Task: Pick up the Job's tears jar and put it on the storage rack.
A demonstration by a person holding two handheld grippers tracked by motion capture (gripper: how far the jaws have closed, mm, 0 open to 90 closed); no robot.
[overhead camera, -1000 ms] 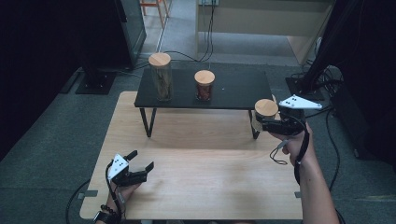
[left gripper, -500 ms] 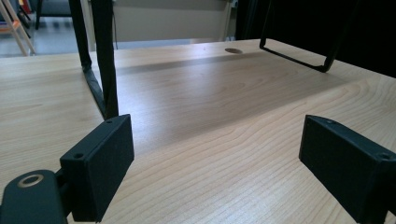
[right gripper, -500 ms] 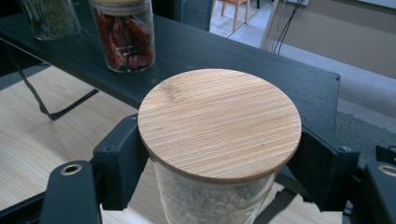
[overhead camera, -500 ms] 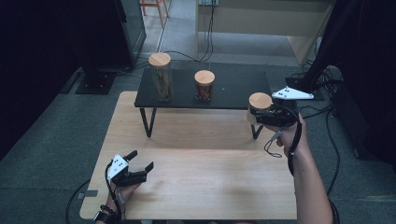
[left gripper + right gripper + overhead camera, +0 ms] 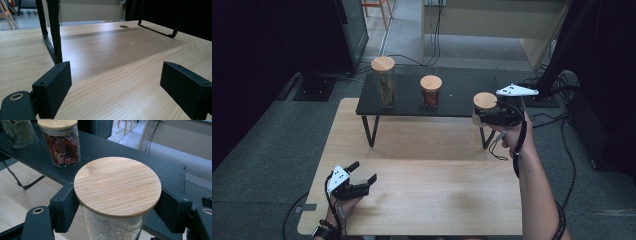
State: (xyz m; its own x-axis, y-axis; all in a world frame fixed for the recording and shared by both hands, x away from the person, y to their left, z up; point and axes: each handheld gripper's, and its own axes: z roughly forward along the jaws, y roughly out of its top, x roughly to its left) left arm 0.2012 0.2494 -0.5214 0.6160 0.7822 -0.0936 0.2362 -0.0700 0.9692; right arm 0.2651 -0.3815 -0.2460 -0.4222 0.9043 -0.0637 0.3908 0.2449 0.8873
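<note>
Jaws of the right gripper (image 5: 481,114) are clamped on a glass jar (image 5: 117,195) with a round bamboo lid, one black pad pressed against each side of the glass just under the lid. The jar holds pale, whitish pieces. In the high view the person carries it in the air at the right end of a low black shelf (image 5: 452,97) that stands on thin metal legs on the wooden worktop (image 5: 427,170); the jar hangs at the shelf's front right corner, not resting on it.

On the shelf stand two more lidded jars, well apart from the held one: a tall jar (image 5: 383,82) of greenish-brown contents at the left end, and a shorter jar (image 5: 431,91) of dark red pieces near the middle.

The left gripper (image 5: 362,181) lies low at the near left part of the worktop, its jaws apart with nothing between them, bare wood showing in the gap.
</note>
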